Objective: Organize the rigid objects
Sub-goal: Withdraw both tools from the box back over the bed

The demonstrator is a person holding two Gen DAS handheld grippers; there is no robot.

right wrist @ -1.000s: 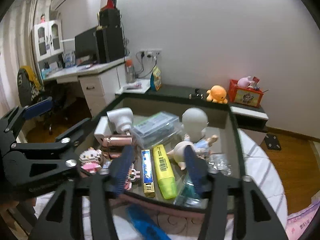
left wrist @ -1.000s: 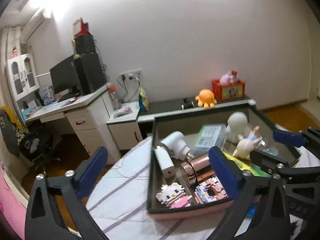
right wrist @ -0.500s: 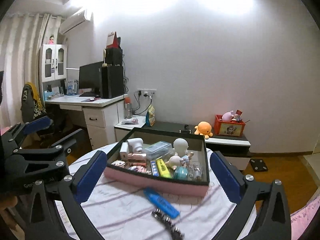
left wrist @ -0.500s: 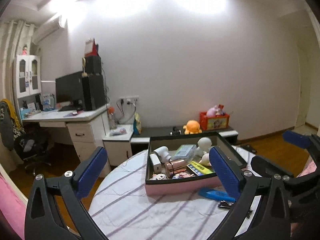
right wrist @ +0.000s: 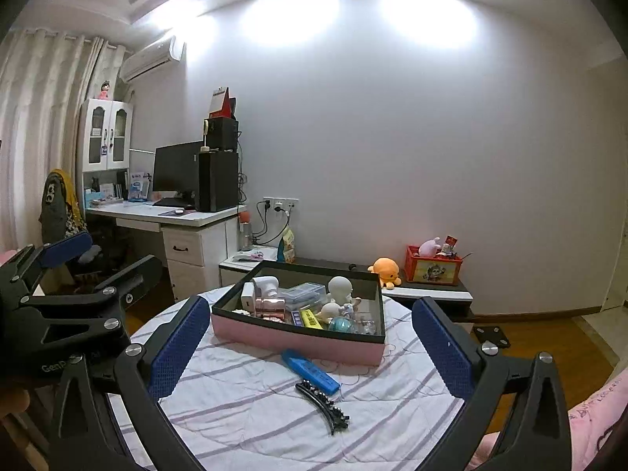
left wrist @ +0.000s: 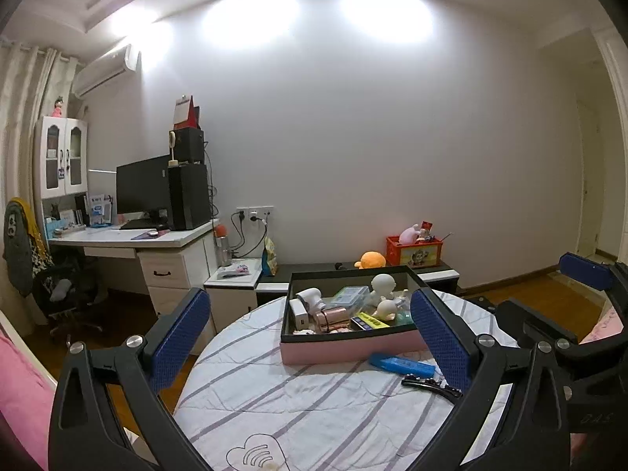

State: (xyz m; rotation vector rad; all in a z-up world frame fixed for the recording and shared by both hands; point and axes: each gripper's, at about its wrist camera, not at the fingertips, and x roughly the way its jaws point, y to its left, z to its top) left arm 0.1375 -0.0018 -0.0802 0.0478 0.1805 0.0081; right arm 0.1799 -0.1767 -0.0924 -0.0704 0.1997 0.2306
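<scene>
A pink box [left wrist: 345,347] [right wrist: 294,339] with a black rim sits on the round striped table [left wrist: 298,404] [right wrist: 251,404]. Inside lie several small things: a white dispenser [right wrist: 265,284], a rose-gold tube [right wrist: 272,306], a yellow highlighter [right wrist: 310,318] and pale doll figures [right wrist: 339,288]. In front of the box lie a blue flat case [left wrist: 402,365] [right wrist: 310,365] and a black hair clip [left wrist: 429,384] [right wrist: 324,404]. My left gripper [left wrist: 310,343] is open and holds nothing. My right gripper [right wrist: 310,347] is open and empty too, well back from the box.
A white desk [right wrist: 176,216] with a monitor and a chair [right wrist: 62,212] stands at the left. A low cabinet [right wrist: 428,292] behind the table carries an orange plush and a red box. Wooden floor lies to the right. Pink bedding [right wrist: 588,412] lies at the near right.
Both grippers have pulled back and up from over the box, so the whole table now shows. The right gripper's jaws have spread from partly closed to wide. The blue case lies on the table.
</scene>
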